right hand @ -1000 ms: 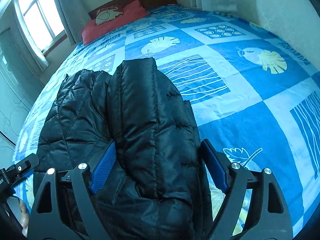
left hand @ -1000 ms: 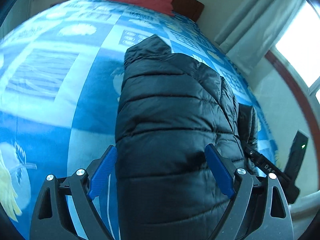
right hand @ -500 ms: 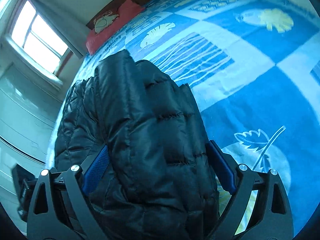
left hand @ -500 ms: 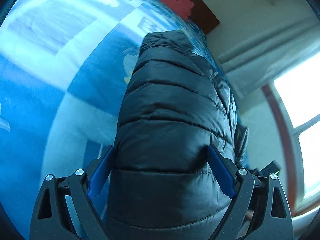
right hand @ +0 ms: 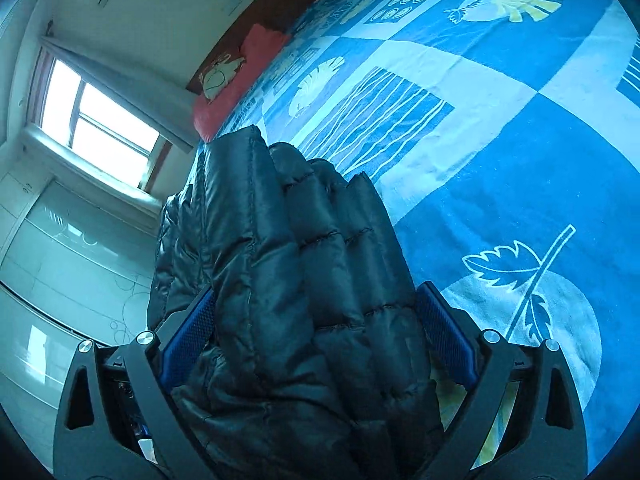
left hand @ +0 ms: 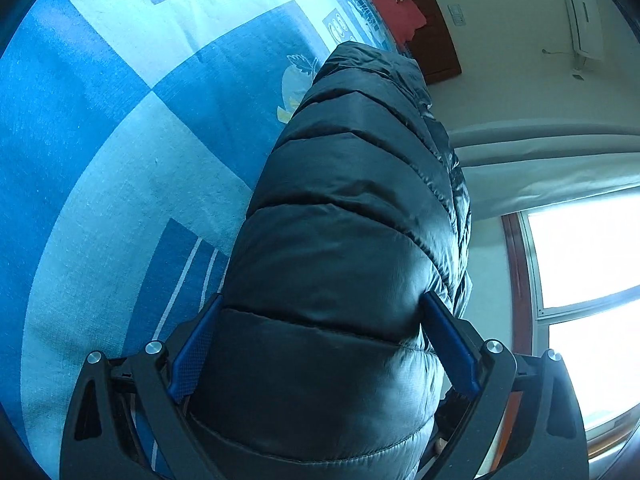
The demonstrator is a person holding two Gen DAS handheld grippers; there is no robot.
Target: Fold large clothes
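Note:
A black quilted puffer jacket point(left hand: 352, 240) fills the middle of the left wrist view and also shows in the right wrist view point(right hand: 304, 272). My left gripper point(left hand: 324, 344) has its blue pads pressed against both sides of a thick fold of the jacket. My right gripper point(right hand: 316, 336) grips another thick fold the same way. The jacket is raised off the blue patterned bedspread point(left hand: 100, 168) and stands up along both grippers. Its lower part is hidden behind the fingers.
The bedspread point(right hand: 500, 128) covers a large bed. A red pillow point(right hand: 236, 80) lies against the brown headboard point(left hand: 436, 44). Windows with curtains point(left hand: 580, 248) and a white wall flank the bed. A wardrobe with glass doors point(right hand: 60, 264) stands by the window.
Both grippers have tilted and lifted with the jacket still held; the jacket now stands higher off the bed, and the walls and windows have swung into view.

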